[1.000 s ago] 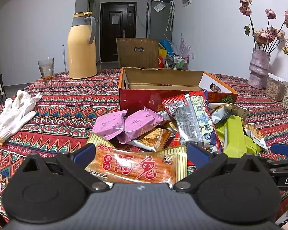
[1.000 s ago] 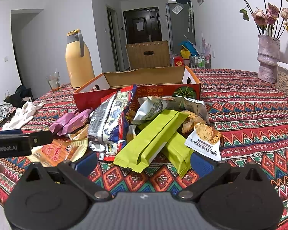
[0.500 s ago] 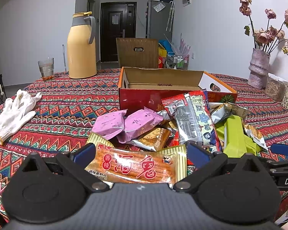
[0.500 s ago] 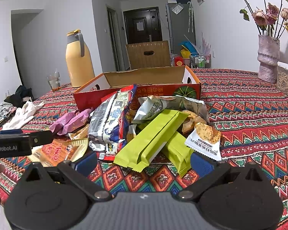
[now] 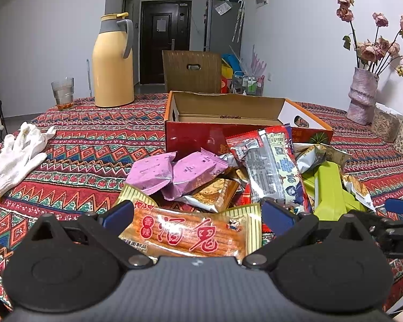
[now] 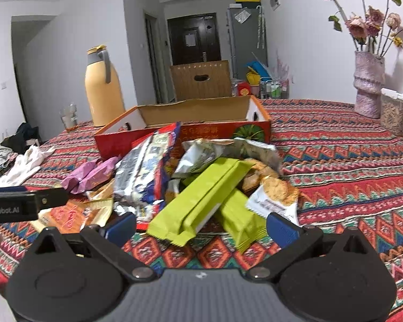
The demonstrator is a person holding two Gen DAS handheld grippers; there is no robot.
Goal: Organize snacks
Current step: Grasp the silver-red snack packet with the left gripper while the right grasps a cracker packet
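A heap of snack packets lies in front of an open red cardboard box [image 5: 201, 136] [image 6: 137, 139]. My left gripper [image 5: 197, 213] is open, its blue fingers either side of an orange packet with red characters [image 5: 190, 234]. Behind it lie two purple packets [image 5: 174, 174] and a long silver-and-red packet [image 5: 271, 171]. My right gripper [image 6: 201, 226] is open just short of two green packets [image 6: 201, 201], with a white cracker packet [image 6: 275, 198] near its right finger. The left gripper's body [image 6: 27, 204] shows at the left edge of the right wrist view.
On the patterned tablecloth [image 5: 94, 139] stand a yellow thermos [image 5: 112, 61], a glass [image 5: 63, 94] and a vase of dried roses [image 5: 362, 94]. White gloves [image 5: 16, 158] lie at the left. A brown chair back [image 5: 192, 71] rises behind the box.
The right gripper has shifted and tilted slightly, so its view of the pile has moved a little. The left gripper has stayed still.
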